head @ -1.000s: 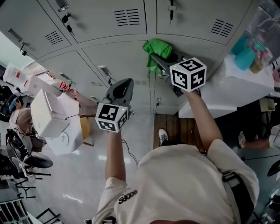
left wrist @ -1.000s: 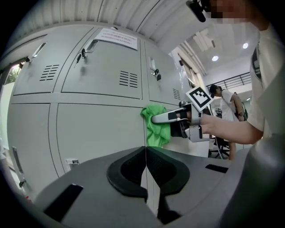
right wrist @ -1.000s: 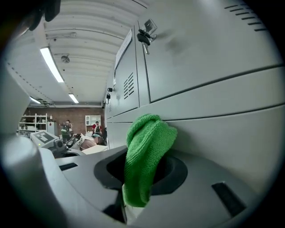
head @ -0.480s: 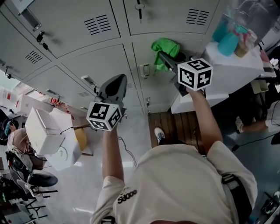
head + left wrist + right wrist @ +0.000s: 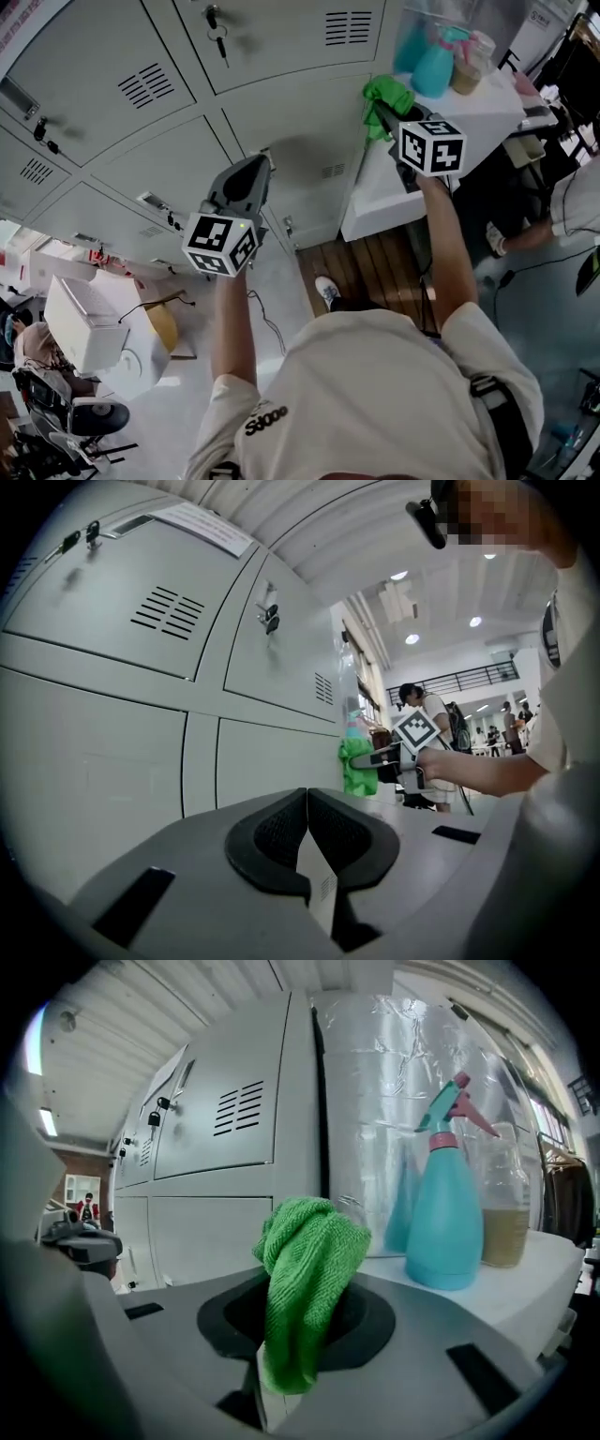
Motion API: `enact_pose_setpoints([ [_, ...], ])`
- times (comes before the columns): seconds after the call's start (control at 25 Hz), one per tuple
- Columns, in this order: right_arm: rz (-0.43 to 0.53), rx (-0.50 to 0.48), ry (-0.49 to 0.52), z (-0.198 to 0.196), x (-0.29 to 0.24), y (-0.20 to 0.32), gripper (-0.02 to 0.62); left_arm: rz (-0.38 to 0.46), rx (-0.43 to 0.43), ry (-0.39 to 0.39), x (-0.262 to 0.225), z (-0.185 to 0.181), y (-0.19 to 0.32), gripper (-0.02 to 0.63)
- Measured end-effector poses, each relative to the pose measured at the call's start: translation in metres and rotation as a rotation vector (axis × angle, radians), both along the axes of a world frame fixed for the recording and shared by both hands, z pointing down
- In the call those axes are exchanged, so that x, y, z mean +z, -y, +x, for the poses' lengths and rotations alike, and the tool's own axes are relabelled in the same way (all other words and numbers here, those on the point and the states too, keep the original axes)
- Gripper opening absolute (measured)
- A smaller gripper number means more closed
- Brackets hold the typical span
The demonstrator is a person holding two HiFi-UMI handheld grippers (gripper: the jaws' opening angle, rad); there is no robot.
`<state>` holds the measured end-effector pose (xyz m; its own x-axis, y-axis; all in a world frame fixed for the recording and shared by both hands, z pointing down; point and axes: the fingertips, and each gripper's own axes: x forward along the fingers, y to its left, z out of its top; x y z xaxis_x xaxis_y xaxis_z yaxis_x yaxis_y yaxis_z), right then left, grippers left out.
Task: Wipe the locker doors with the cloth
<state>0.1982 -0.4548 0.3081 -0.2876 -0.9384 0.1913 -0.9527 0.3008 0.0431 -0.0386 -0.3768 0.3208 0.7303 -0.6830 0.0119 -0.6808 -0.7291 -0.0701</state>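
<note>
Nearest in the head view, I log the person's pale T-shirt (image 5: 375, 394) filling 6 o'clock, with a forearm rising from each shoulder.

Left gripper (image 5: 307, 808): it sits at 9 o'clock of frame centre in the head view. Its own view shows the two black-padded jaws pressed together along their whole length, with nothing between them.

Right gripper (image 5: 298, 1335): it sits at 2 o'clock in the head view, well apart from the left. Its jaws are clamped on a green terry cloth (image 5: 309, 1269). The cloth stands bunched above the pads, and a fold hangs down over them at the front.

Beyond the cloth, at 3 o'clock of the right gripper view, I read a white tabletop (image 5: 525, 1279). It carries a teal plastic spray bottle with a pink trigger (image 5: 448, 1213). Just beside the bottle, on its 3 o'clock side, stands a clear jar of brownish liquid (image 5: 506, 1218).

Farthest are the grey metal locker doors (image 5: 272, 131) with louvred vents, spanning 9 to 12 o'clock in the head view. Keys (image 5: 216, 23) hang in a lock at 11 o'clock.

The cloth sits near the door edge next to the tabletop; I cannot tell whether it touches the metal. In the left gripper view the doors run along the 9 o'clock side, apart from the jaws.
</note>
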Motion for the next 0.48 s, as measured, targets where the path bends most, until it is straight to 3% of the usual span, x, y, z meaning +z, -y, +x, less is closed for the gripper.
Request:
enact_pose_setpoints([
  [0.2, -0.003, -0.049, -0.020, -0.013, 0.004, -0.007, 0.083, 0.022, -0.050, 0.037, 0.001, 0.001, 0.003, 0.018],
  [0.48, -0.031, -0.204, -0.068, -0.079, 0.023, -0.001, 0.083, 0.023, -0.136, 0.051, 0.004, -0.031, -0.005, 0.018],
])
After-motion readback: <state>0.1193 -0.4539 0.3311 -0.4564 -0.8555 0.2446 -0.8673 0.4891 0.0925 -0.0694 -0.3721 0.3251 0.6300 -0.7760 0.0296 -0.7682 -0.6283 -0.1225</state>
